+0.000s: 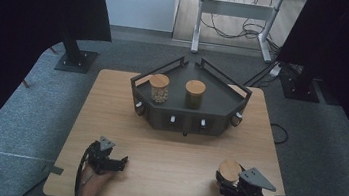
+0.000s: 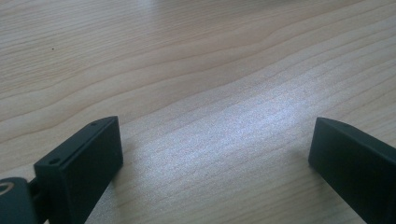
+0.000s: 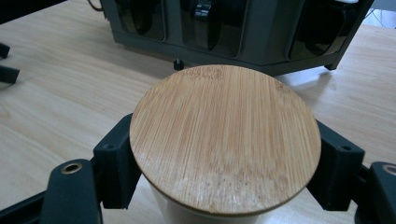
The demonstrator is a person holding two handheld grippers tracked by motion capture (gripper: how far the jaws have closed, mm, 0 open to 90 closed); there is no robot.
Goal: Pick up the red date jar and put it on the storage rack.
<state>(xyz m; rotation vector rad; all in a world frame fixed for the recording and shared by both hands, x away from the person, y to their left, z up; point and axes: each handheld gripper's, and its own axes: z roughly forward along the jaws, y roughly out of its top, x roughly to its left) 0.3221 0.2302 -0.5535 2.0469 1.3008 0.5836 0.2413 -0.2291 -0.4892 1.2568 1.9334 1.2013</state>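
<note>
The jar's [image 3: 224,144] contents hide under its lid; the right gripper [image 1: 228,181] clamps it at 5 o'clock. The left gripper [image 1: 122,161] rests at 7 o'clock, jaws wide and empty.

Pale striped bamboo lid [image 3: 225,137] on white jar near right; black angular metal rack [image 1: 188,111] far centre bearing two tan-lidded glass jars [image 1: 158,87]; light wood-grain tabletop [image 1: 169,163]; black grippers [image 1: 108,160].

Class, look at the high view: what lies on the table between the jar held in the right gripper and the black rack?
Nothing: between the held jar and the black rack the high view shows only bare wooden table. The right gripper view shows the same bare stretch.
</note>
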